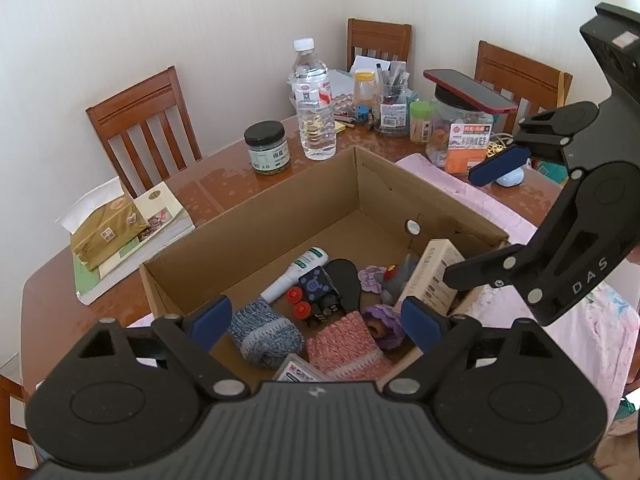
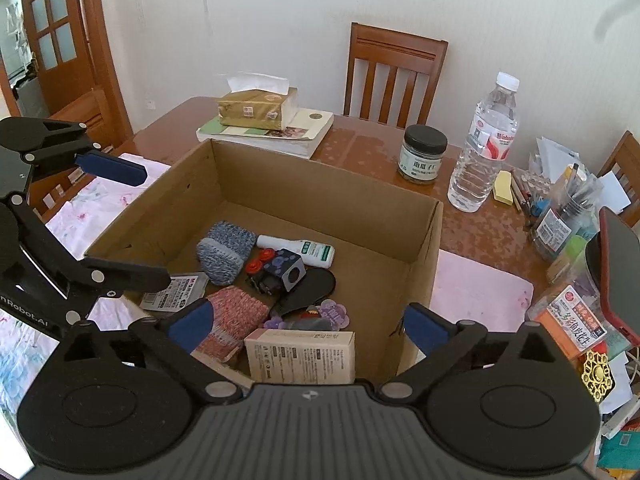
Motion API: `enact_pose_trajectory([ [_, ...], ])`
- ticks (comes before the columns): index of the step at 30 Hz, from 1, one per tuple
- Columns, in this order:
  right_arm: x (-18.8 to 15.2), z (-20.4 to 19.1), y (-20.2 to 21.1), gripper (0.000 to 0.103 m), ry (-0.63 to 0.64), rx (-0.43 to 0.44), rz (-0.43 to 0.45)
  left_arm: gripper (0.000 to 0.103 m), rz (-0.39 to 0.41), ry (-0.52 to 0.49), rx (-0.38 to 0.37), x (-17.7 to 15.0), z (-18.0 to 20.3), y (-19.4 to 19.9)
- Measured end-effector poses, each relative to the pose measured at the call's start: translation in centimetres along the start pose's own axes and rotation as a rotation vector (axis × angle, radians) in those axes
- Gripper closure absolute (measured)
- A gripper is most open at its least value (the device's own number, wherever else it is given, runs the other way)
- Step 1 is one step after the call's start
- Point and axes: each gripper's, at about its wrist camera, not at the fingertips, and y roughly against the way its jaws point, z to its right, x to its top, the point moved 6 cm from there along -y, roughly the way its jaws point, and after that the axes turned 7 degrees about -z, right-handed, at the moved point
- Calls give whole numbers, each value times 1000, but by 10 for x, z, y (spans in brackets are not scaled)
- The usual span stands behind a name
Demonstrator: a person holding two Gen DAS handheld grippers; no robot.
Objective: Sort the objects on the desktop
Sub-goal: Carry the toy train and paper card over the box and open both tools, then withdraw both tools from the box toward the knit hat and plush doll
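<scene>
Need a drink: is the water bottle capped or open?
Capped. The water bottle stands upright on the table with its white cap on.

This is a home, in the room where people eat. A shiny brown wooden counter [image 2: 360, 148] stands by a white wall, with wooden chairs [image 1: 140, 120] pushed up around it. A wooden door [image 2: 52, 32] with small glass panes leads to another room. Everyday home things sit on the counter: a tissue pack [image 2: 256, 110], a water bottle [image 1: 314, 104], a jar with a black lid [image 1: 267, 147], a cup of pens [image 1: 394, 100], a phone [image 1: 468, 90] and a pink cloth [image 2: 480, 292].
</scene>
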Motion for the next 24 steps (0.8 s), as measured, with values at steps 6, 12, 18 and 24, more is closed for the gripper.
enact_pose_trajectory([
  [6,-9,-9,12,0,33,-1,13,11,14,-2,-3,-10,10,15],
  [12,-20,-20,21,0,61,4,16,10,19,5,-2,-23,19,29],
  [18,-28,-28,30,0,74,17,28,10,22,11,0,-33,30,40],
  [24,-37,-35,37,0,78,32,33,10,20,13,7,-39,41,47],
])
